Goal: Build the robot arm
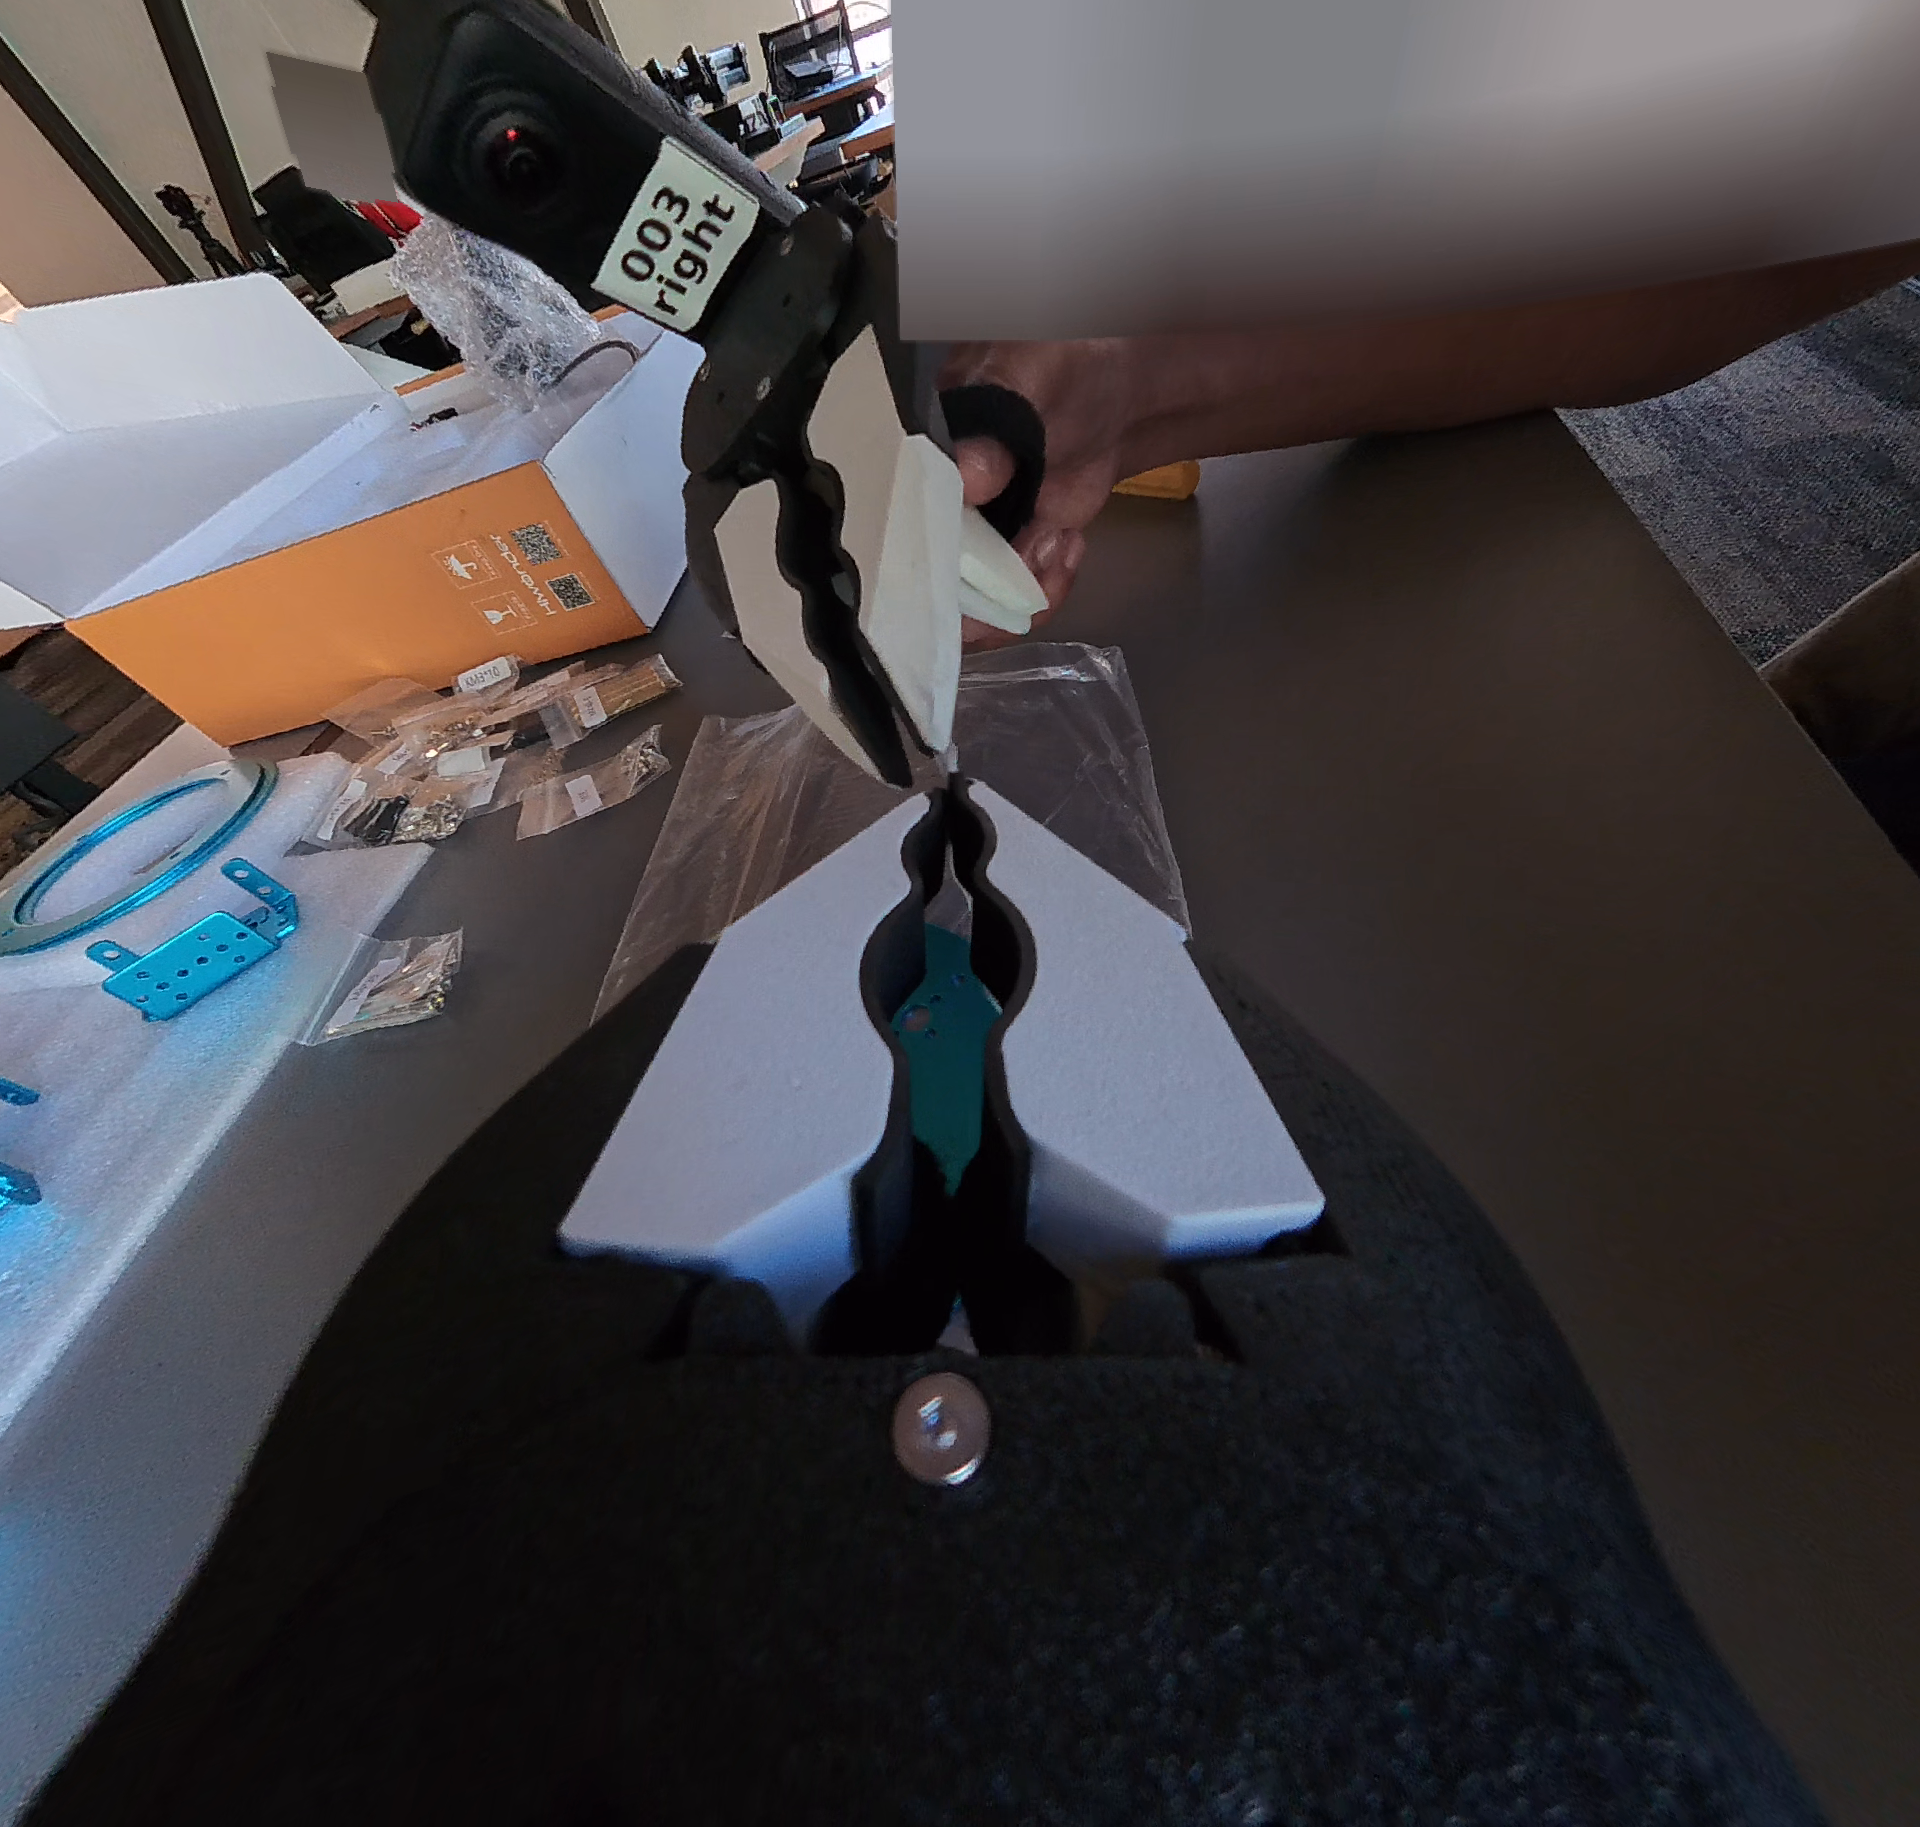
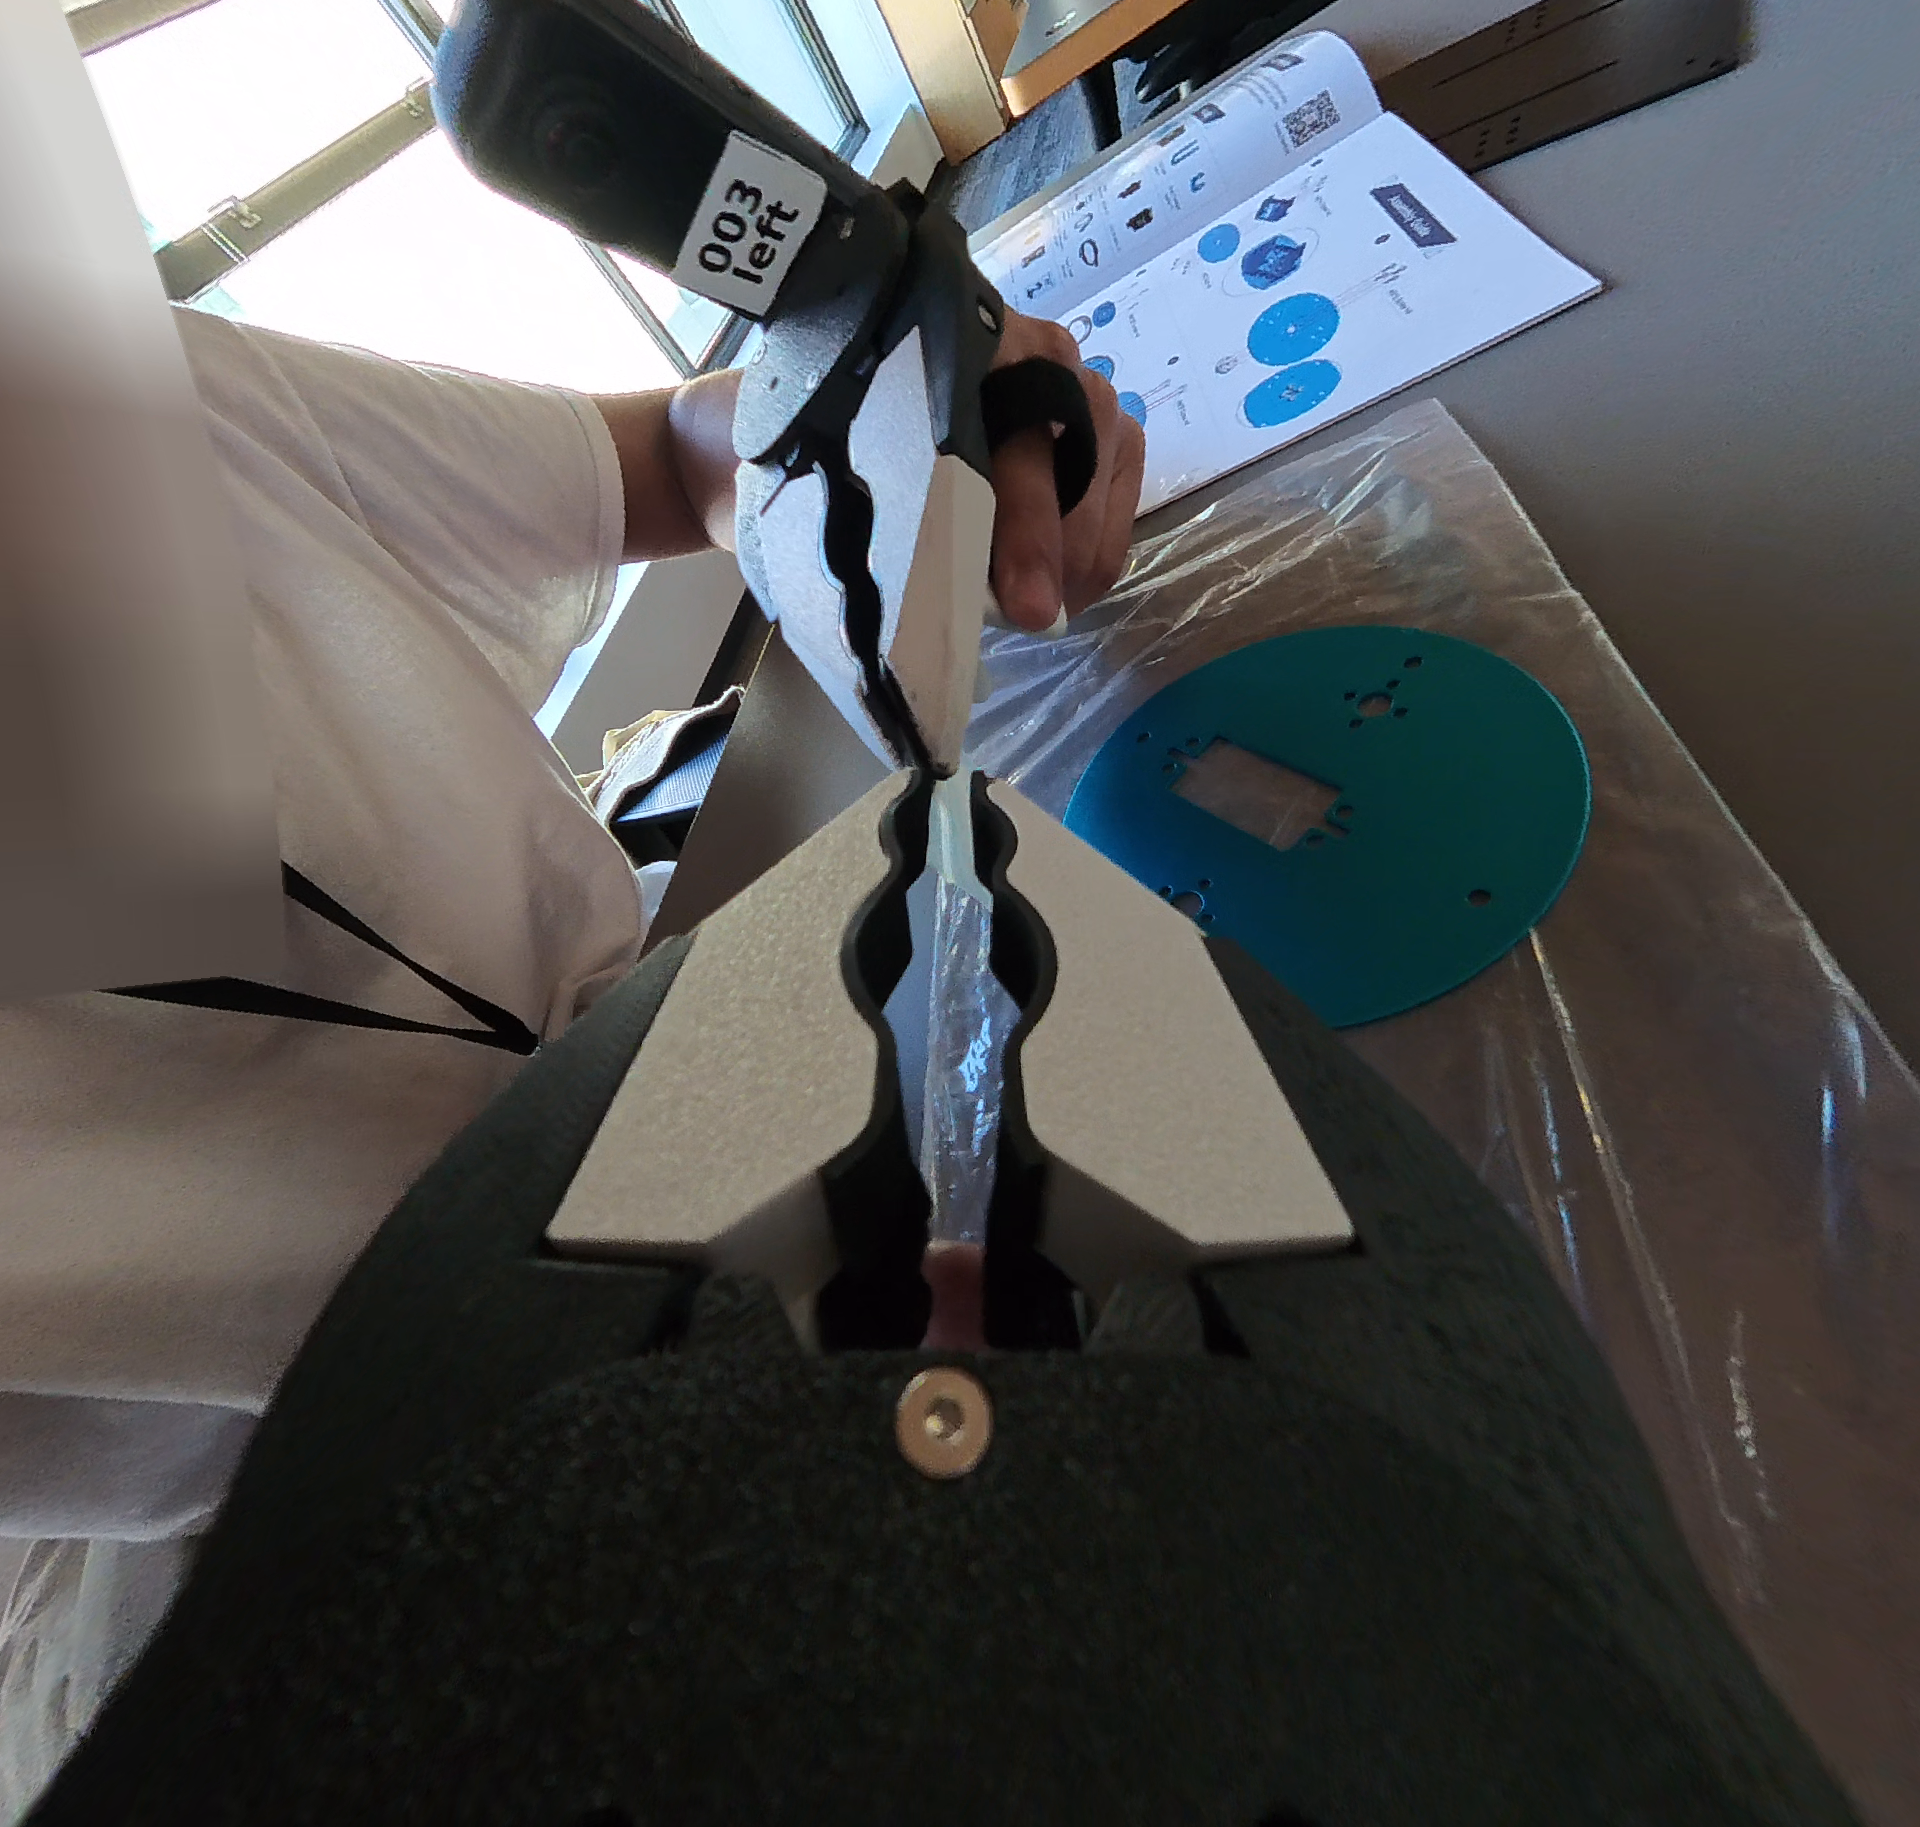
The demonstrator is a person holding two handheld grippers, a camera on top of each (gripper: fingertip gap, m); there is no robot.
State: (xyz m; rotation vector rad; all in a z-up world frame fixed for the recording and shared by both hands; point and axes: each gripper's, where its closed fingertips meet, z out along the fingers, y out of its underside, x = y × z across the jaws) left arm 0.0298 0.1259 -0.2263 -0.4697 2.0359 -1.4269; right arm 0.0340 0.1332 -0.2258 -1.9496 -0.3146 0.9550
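A clear plastic bag (image 2: 1621, 1102) lies on the dark table (image 1: 1455, 842), with one edge lifted. A flat teal disc (image 2: 1340, 821) with a rectangular cutout and small holes lies flat within the bag's outline. I cannot tell if it is inside the bag or on top of it. My right gripper (image 2: 940, 790) is shut on the lifted edge, and a strip of plastic runs between its fingers. My left gripper (image 1: 951, 806) is shut on the same edge, with the disc (image 1: 935, 1050) showing through its finger gap. The two grippers meet tip to tip: right (image 1: 920, 764), left (image 2: 920, 754).
An open orange and white box (image 1: 364, 572) with bubble wrap (image 1: 488, 312) stands at the far left. Small bags of screws (image 1: 499, 759), a blue ring (image 1: 135, 852) and a blue bracket (image 1: 197, 956) lie by white foam (image 1: 125, 1206). An open picture booklet (image 2: 1299, 250) lies beyond the bag. The blue bracket (image 1: 197, 956) is about equally far from each gripper, around 30 cm.
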